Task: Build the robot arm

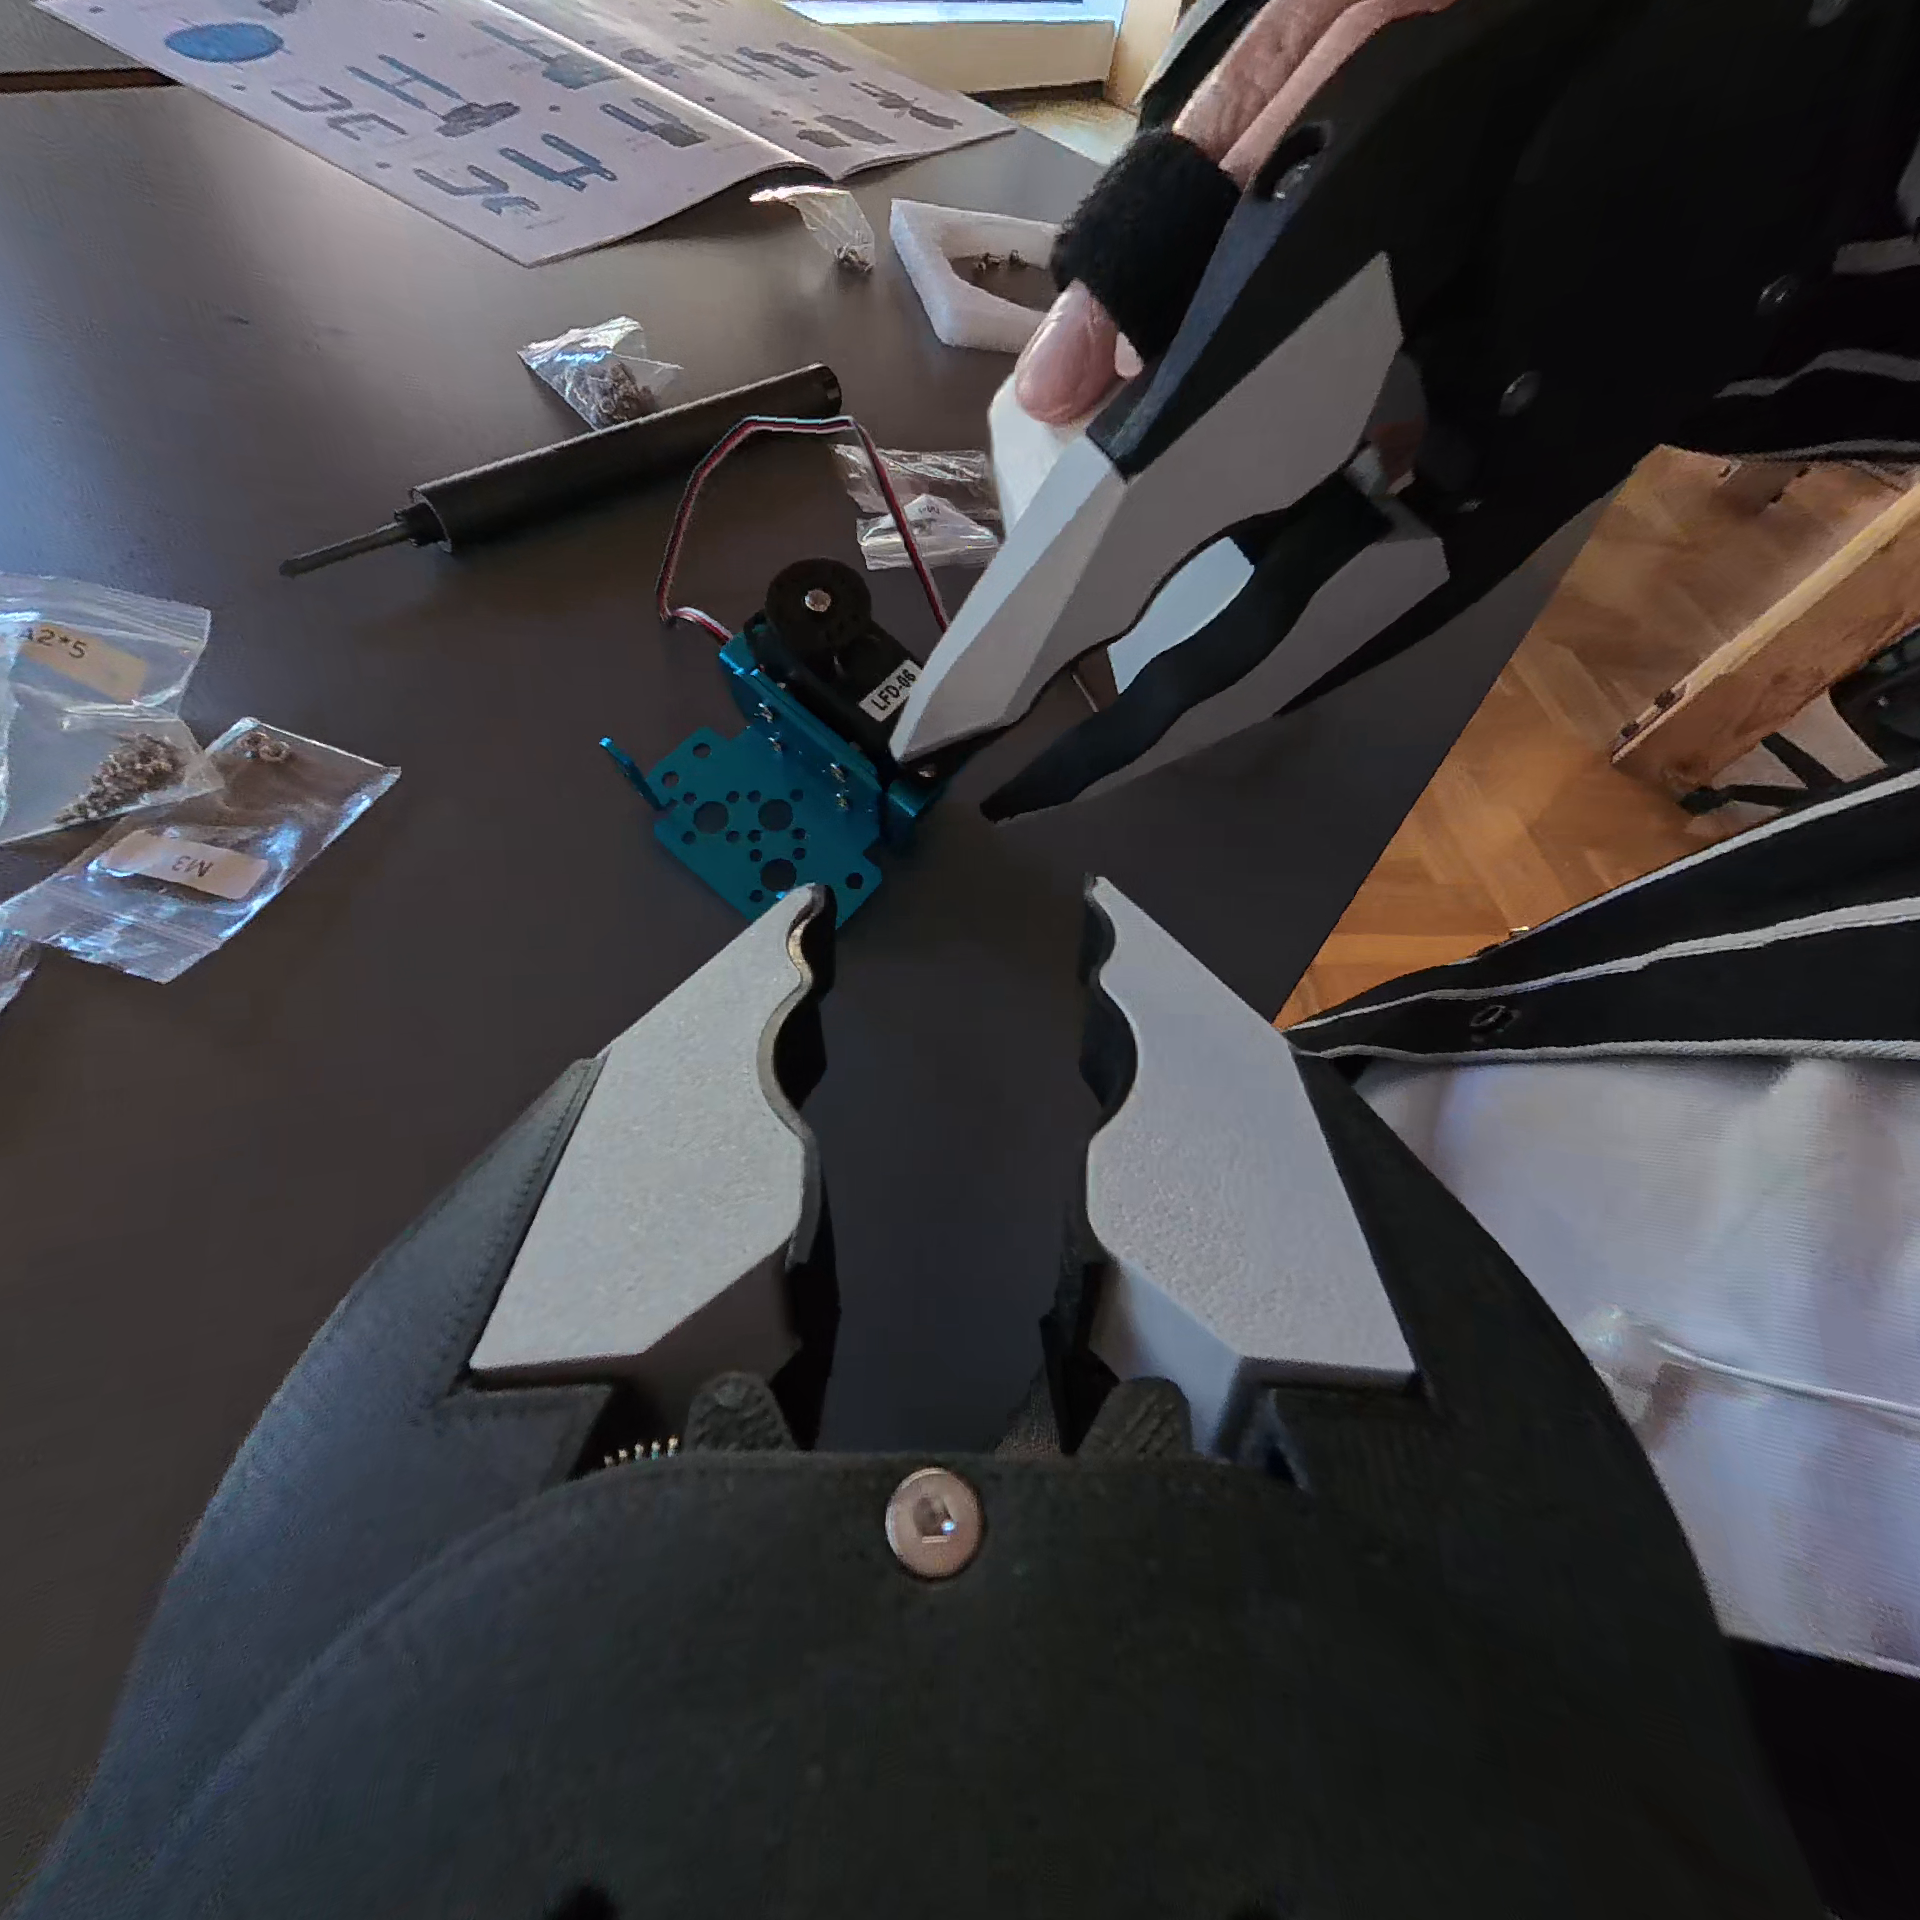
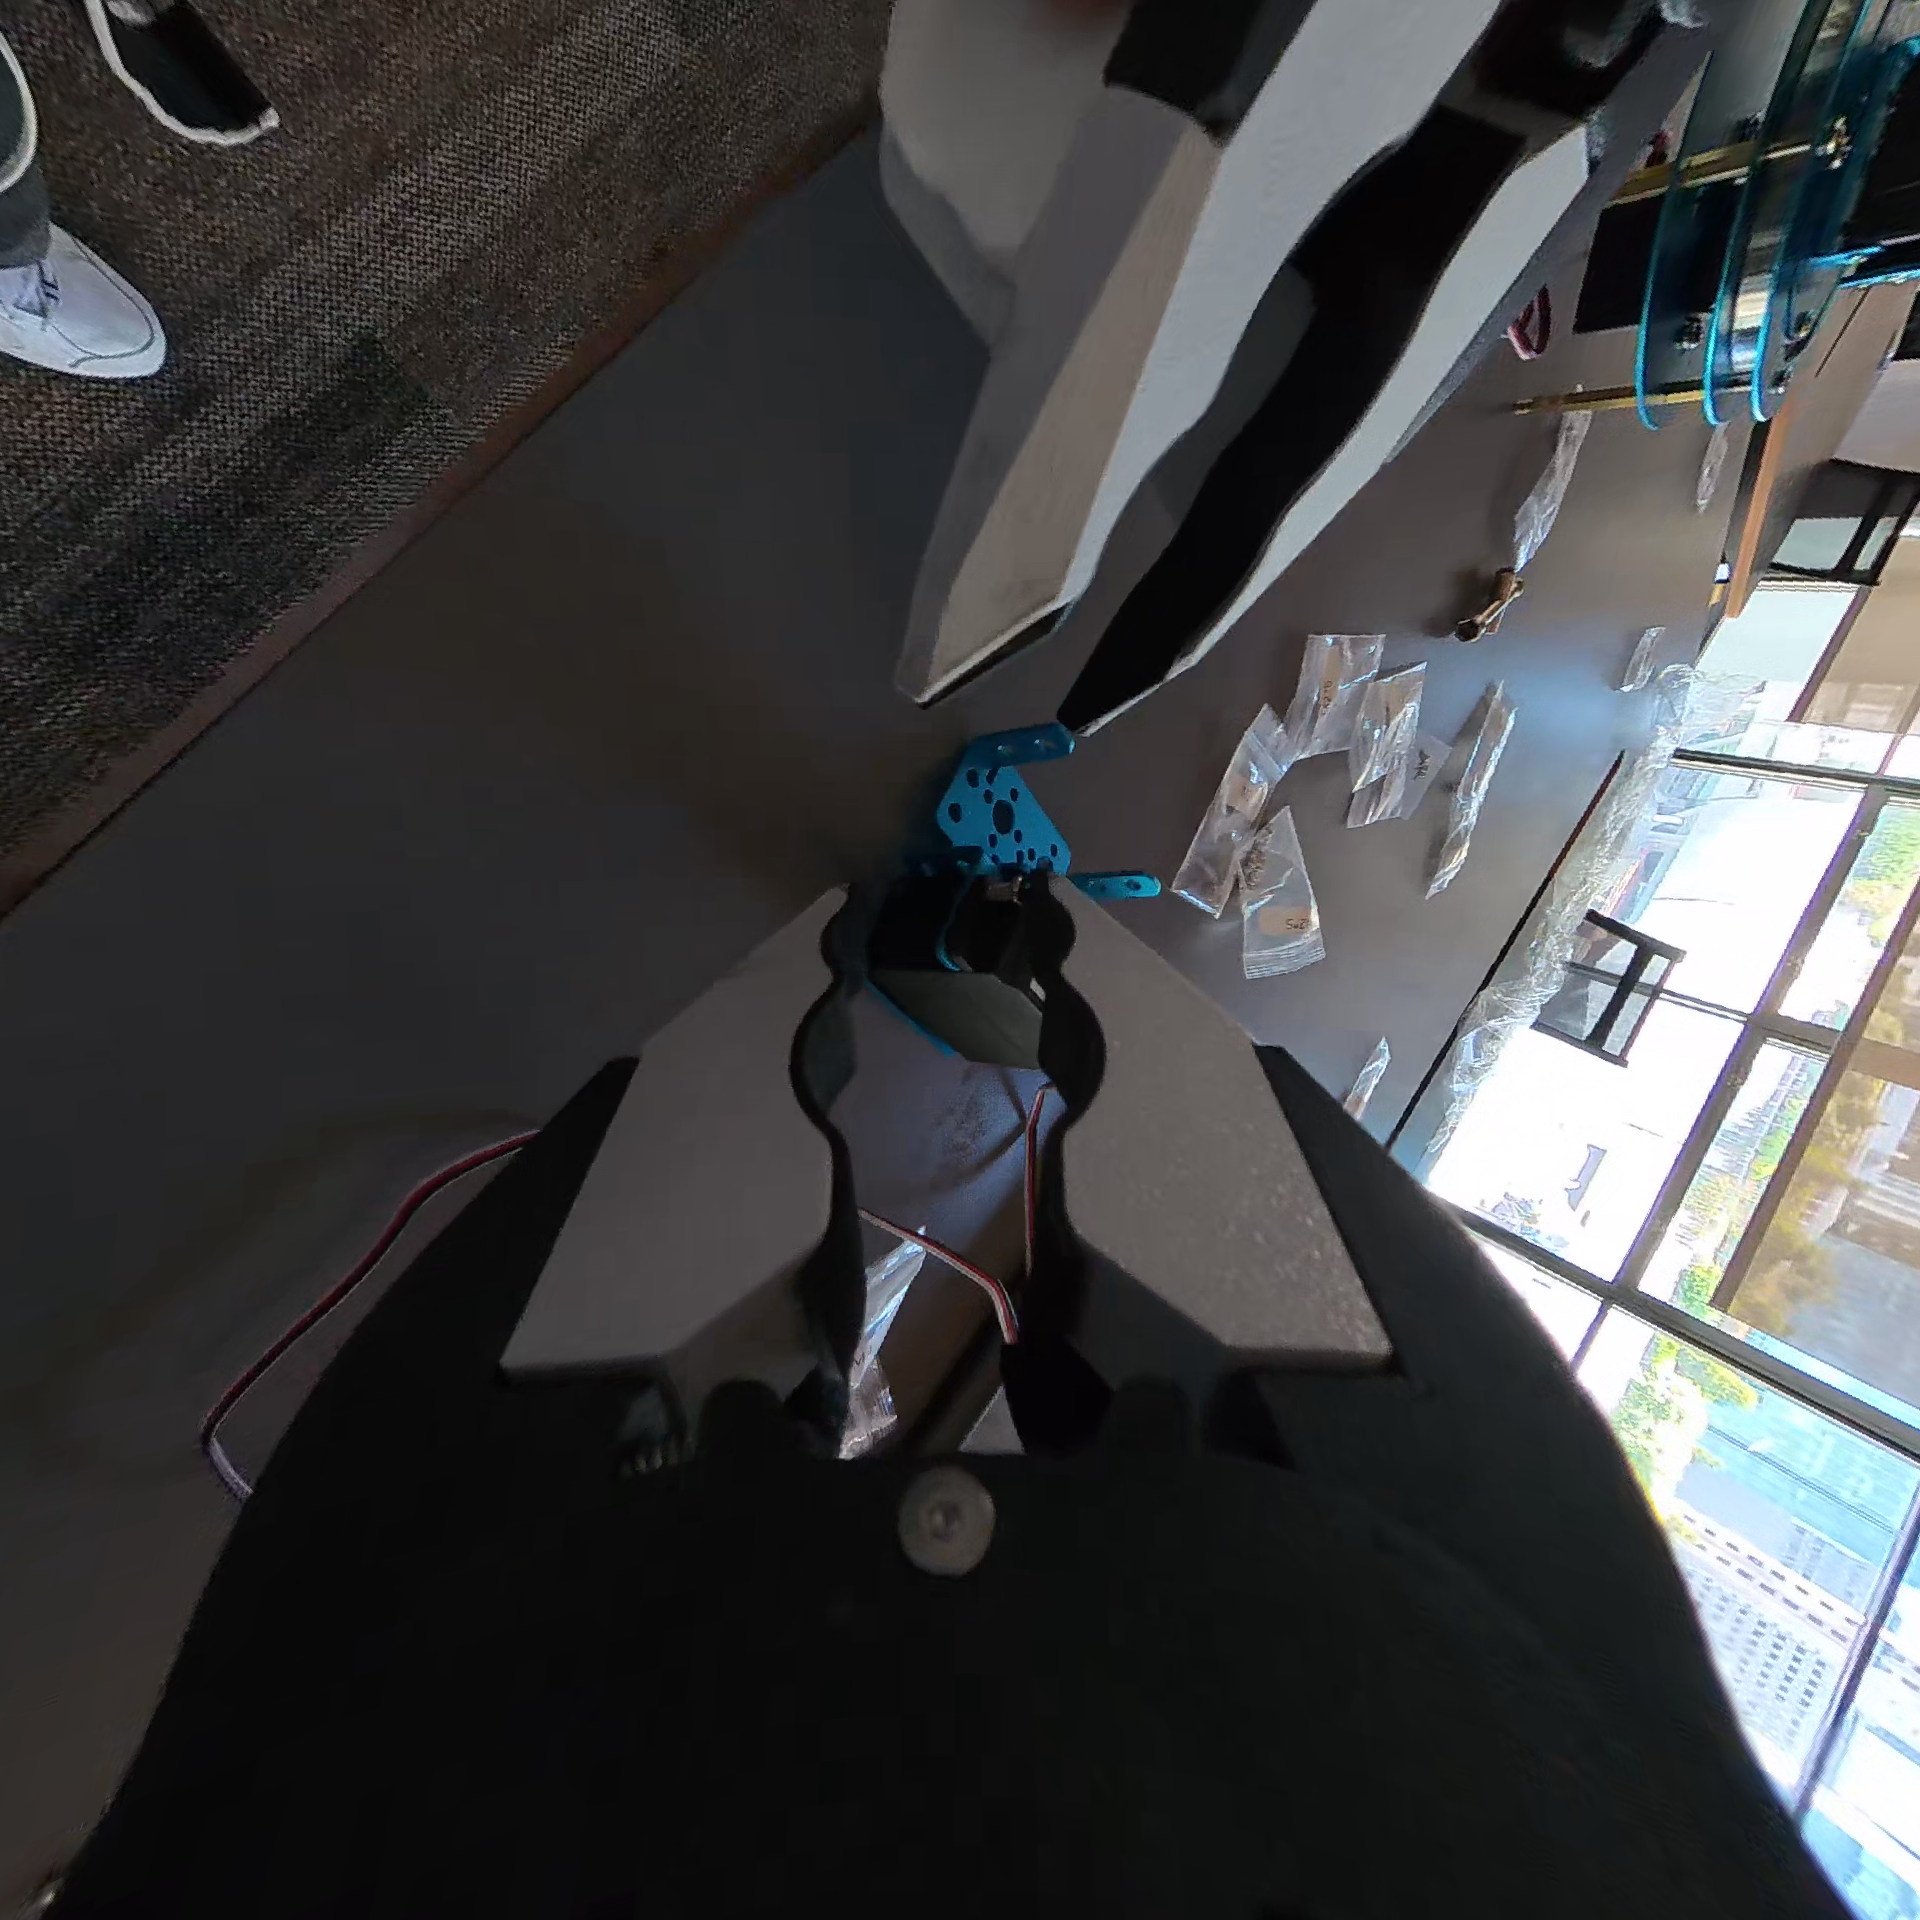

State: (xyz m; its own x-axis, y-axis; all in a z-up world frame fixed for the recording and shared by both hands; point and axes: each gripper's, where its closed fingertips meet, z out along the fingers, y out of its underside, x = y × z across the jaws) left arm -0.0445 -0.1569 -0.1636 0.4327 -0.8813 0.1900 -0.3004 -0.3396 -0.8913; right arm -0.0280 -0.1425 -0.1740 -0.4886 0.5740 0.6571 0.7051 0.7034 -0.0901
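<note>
Dark table point(image 1: 312, 312), right tongs point(image 2: 951, 920) gripping servo bracket point(image 1: 800, 769)

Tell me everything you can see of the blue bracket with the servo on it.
The blue bracket looks like anodised metal, a flat perforated plate with side tabs, resting on the dark table. A black servo with a round horn and a white label sits in its upright part; a red, white and dark lead loops away. The right gripper is closed on the servo end; the open left gripper hovers beside the plate.
</note>
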